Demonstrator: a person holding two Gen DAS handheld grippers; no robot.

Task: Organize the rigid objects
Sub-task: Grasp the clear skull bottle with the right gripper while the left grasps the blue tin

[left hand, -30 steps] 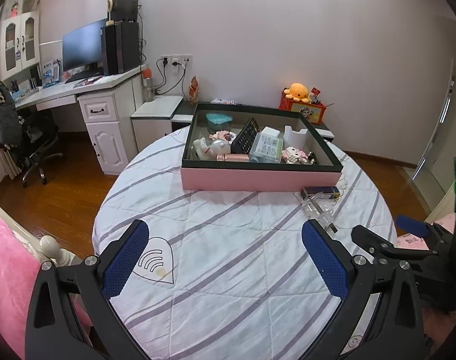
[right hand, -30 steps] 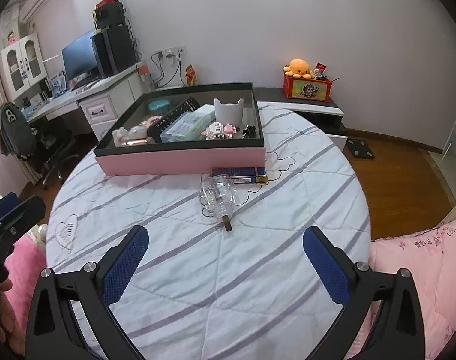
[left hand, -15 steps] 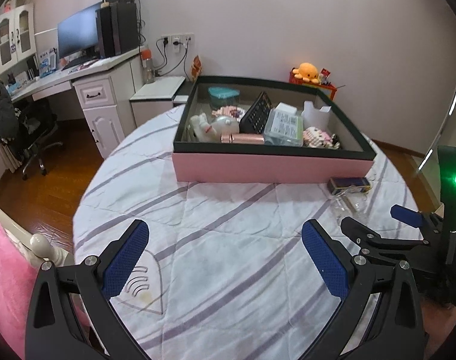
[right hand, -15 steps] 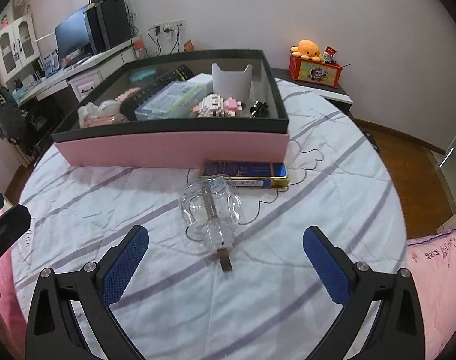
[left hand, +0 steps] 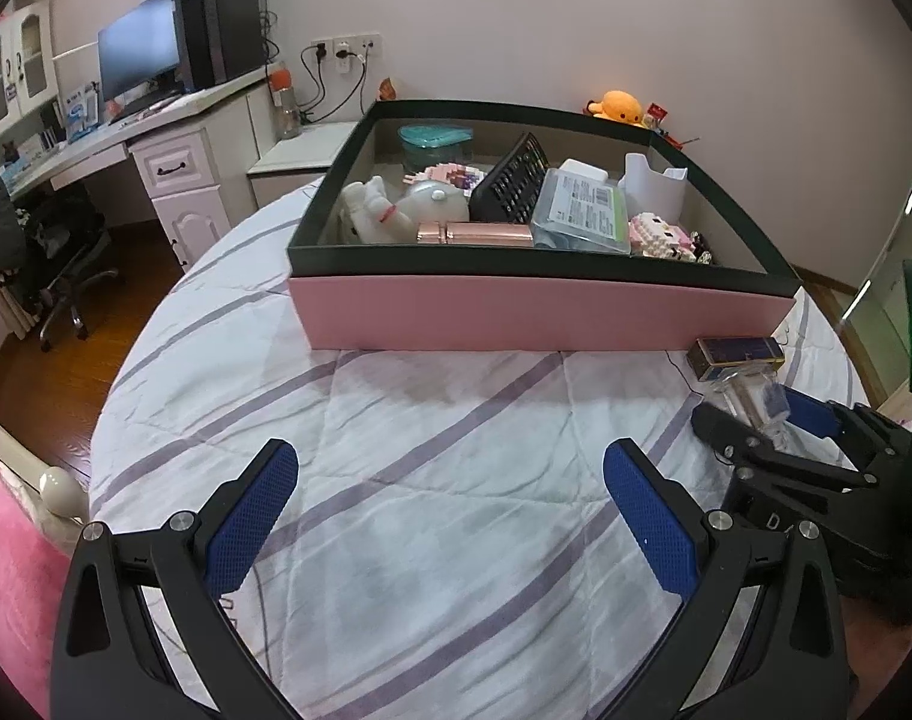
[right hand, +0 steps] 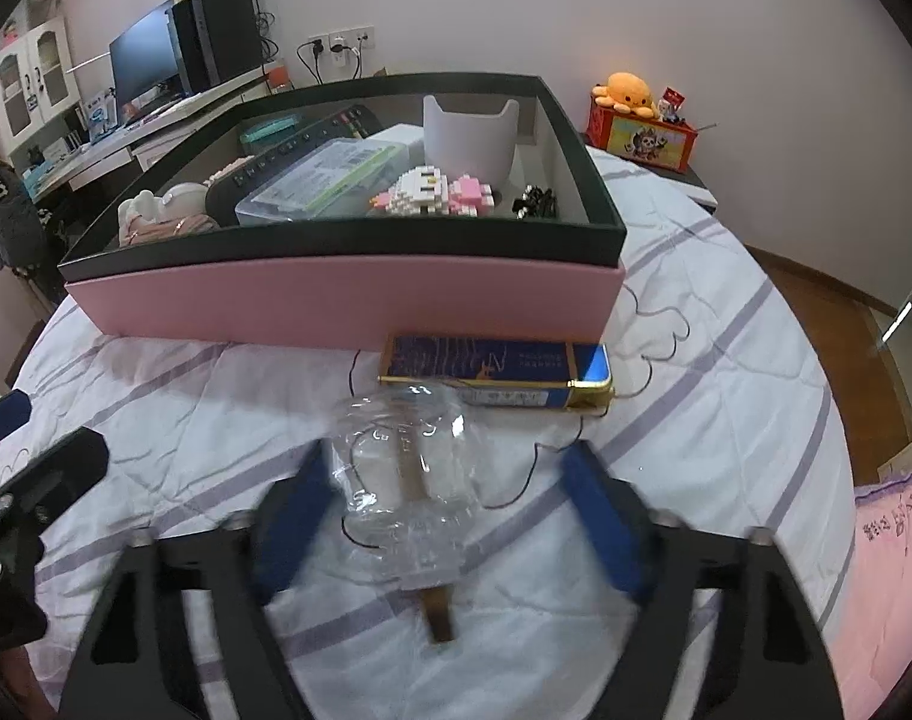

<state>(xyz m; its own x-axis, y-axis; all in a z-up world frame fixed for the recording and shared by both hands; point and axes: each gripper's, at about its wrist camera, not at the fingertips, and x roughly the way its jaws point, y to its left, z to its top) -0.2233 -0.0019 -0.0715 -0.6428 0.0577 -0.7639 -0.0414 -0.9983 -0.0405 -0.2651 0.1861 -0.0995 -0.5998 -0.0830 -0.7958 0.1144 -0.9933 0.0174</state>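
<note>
A clear plastic mold with a brown stick [right hand: 405, 480] lies on the striped tablecloth between the open fingers of my right gripper [right hand: 450, 510]; the blue pads stand either side of it, apart from it. Behind it lies a blue and gold flat box [right hand: 495, 369]. The pink storage box with a dark rim [right hand: 348, 300] holds several items. In the left wrist view my left gripper [left hand: 450, 504] is open and empty over the cloth; the right gripper [left hand: 762, 420] is around the clear mold [left hand: 750, 390] at the right, near the blue box [left hand: 735, 354].
The pink box [left hand: 540, 315] fills the far half of the round table [left hand: 396, 480]. A desk with a monitor [left hand: 138, 60] and an office chair [left hand: 54, 240] stand at the left. An orange plush [right hand: 630, 90] sits on a red box behind the table.
Both grippers moved forward toward the pink box. My right gripper came down around the clear mold, and its fingers have narrowed toward it.
</note>
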